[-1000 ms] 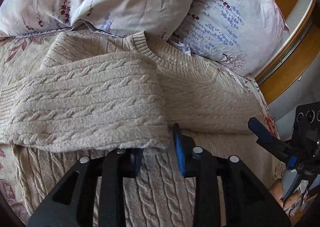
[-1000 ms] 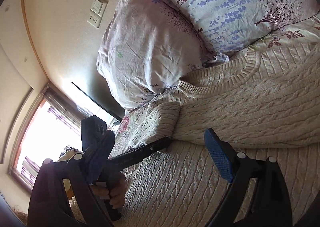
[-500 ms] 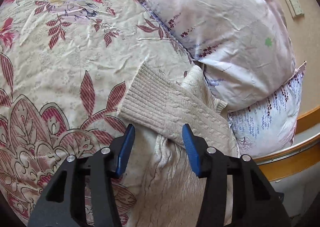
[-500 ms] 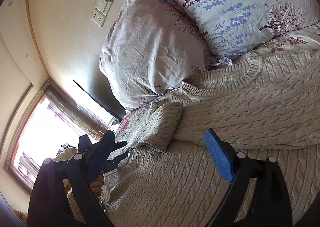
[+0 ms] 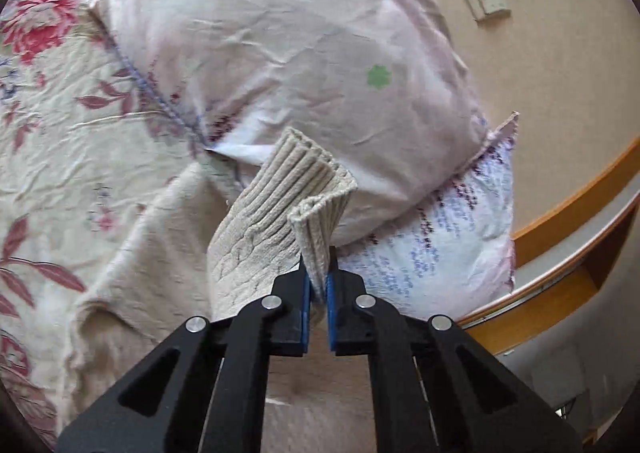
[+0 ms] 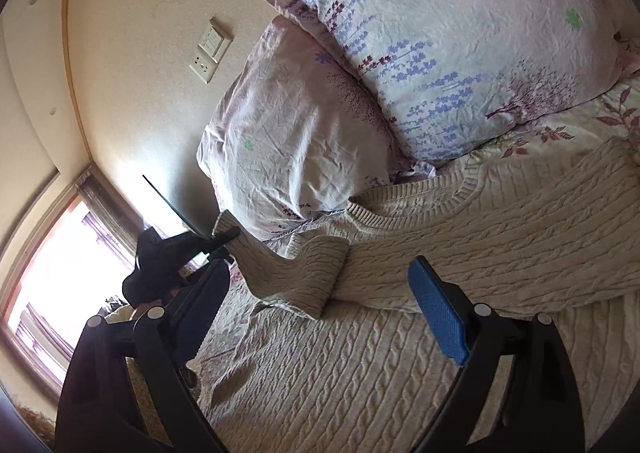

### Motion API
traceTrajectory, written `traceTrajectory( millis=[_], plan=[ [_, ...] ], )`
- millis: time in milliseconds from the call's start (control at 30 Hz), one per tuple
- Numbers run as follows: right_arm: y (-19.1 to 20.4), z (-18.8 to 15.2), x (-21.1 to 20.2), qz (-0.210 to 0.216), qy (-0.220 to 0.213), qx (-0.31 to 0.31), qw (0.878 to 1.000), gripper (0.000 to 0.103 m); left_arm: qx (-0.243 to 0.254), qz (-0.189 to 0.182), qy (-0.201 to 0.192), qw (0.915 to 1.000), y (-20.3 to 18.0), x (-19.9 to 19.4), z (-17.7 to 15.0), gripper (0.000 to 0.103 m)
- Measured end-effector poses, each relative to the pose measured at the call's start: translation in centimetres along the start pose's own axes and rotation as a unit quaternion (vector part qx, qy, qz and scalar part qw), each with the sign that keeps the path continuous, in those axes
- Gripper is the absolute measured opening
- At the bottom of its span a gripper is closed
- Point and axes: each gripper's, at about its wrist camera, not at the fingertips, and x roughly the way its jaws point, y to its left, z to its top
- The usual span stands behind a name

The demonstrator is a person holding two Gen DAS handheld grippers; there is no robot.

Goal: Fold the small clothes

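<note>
Left fingers point(image 5: 317, 285), open before, now pinch the sweater's cuff point(image 5: 308, 189), lifted; my right gripper point(image 6: 320, 313) stays wide, empty.

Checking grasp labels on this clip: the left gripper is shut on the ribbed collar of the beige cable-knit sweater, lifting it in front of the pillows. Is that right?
Not quite. The left gripper is shut on the ribbed cuff of a sleeve, not the collar. In the right wrist view the collar lies flat on the bed, untouched. The rest stands: the sweater is beige cable-knit, and the left wrist view shows the cuff lifted in front of the pillows.
</note>
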Motion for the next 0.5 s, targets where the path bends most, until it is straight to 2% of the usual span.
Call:
traceTrajectory(
  millis=[67, 167, 267, 367, 433, 500],
  plan=[
    [-1.1, 0.3, -1.4, -0.030, -0.022, -0.003, 0.999, 0.093, 0.015, -0.047, 0.014, 0.9987, -3.1, 2.2, -1.3, 0.006],
    [-3.4, 0.3, -3.2, -0.059, -0.053, 0.015, 0.997, 0.093, 0.037, -0.099, 0.041, 0.9936, -7.2, 6.2, -4.0, 0.006],
    [-5.6, 0.3, -4.0, -0.069, -0.064, 0.046, 0.995, 0.093, 0.044, -0.122, 0.077, 0.9886, -9.7, 10.1, -7.3, 0.006],
    [-6.3, 0.4, -5.0, -0.087, -0.083, 0.048, 0.992, 0.093, 0.055, -0.108, 0.108, 0.9868, -10.5, 13.4, -10.7, 0.006],
    [-6.8, 0.5, -5.6, -0.086, -0.096, 0.057, 0.990, 0.093, 0.087, -0.076, 0.125, 0.9853, -10.8, 15.1, -13.0, 0.006],
    [-7.3, 0.6, -5.9, -0.084, -0.100, 0.068, 0.989, 0.093, 0.116, -0.041, 0.155, 0.9803, -10.6, 16.7, -15.2, 0.006]
  ],
)
